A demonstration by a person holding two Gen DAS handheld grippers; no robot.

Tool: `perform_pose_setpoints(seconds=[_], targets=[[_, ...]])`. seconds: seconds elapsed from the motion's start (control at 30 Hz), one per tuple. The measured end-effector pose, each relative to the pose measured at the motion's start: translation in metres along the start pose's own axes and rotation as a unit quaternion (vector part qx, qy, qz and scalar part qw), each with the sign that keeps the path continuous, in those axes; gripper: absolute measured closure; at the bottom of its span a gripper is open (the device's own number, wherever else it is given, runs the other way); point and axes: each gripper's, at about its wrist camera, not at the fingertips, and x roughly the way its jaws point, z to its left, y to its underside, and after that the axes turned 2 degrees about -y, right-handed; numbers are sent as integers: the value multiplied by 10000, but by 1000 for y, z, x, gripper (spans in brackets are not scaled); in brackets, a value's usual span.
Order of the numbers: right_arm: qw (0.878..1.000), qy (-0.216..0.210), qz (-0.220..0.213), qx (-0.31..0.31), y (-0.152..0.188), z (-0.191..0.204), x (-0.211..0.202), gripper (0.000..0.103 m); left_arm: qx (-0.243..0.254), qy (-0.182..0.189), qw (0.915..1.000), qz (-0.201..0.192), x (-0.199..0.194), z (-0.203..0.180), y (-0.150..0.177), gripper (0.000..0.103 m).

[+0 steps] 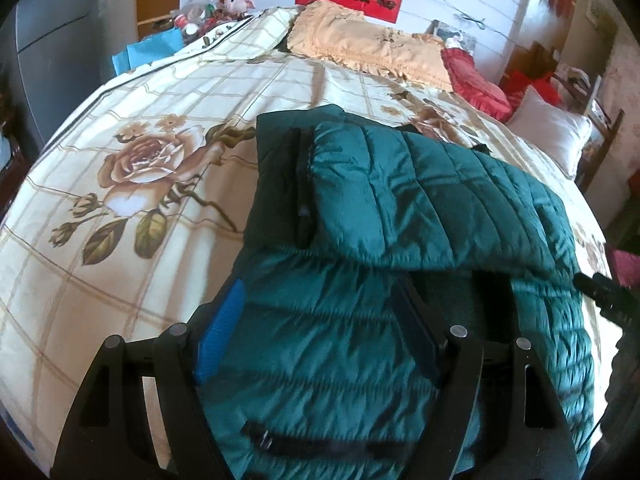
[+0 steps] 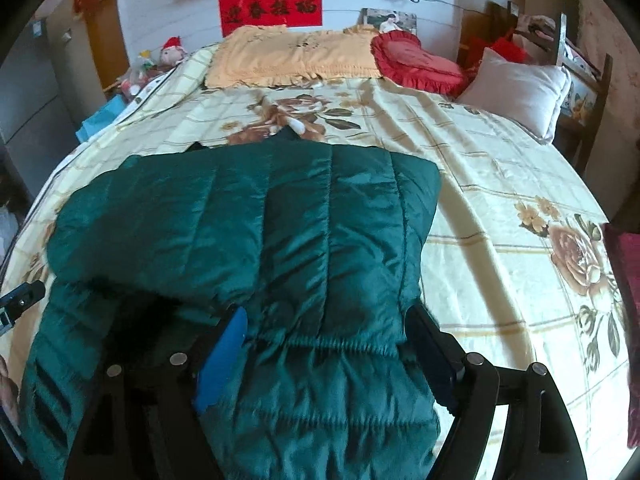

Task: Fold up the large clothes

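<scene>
A dark green quilted jacket [image 1: 400, 200] [image 2: 240, 220] lies on the floral bedspread [image 1: 160, 100] [image 2: 500, 184], its upper part folded over the lower part as a broad flap. My left gripper [image 1: 318, 332] hangs over the jacket's left side, jaws wide, blue pads [image 1: 220, 332] flanking the puffy fabric without pinching it. My right gripper [image 2: 328, 356] stands over the jacket's right part, also wide, with fabric bulging between its fingers [image 2: 224, 356] and no visible squeeze. Each view catches the other gripper at its edge: the right one [image 1: 604, 292], the left one [image 2: 20, 304].
At the head of the bed lie a yellow frilled pillow [image 1: 360, 40], a red cushion [image 1: 476, 80] and a white pillow [image 1: 548, 132]. Plush toys and clutter [image 1: 236, 0] sit at the far left corner. A grey cabinet [image 1: 52, 40] stands left of the bed.
</scene>
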Motion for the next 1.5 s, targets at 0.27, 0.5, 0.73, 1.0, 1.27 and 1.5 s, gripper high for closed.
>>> perform_pose_setpoints(seconds=[0.27,0.5,0.73,1.0,1.27,1.5], targets=[[9998,-126,79,-118,36,7,-22,24,167,18,9999,7,-31,15,42,27],[9996,-108,166,-178,72,7,-36,24,47,76,9998,179,-45,36,77,27],[9995,-111,242,-140,103,12,-51,24,-186,184,9991,341,-51,49,99,27],[9993,-233,283,-41,132,13,-74,22,-209,193,9988,411,-61,60,116,27],[9990,-269,361,-76,156,6,-94,17,-246,112,9984,502,-68,69,129,27],[9984,-247,499,-36,169,-4,-101,17,-269,112,9978,599,-71,75,138,27]])
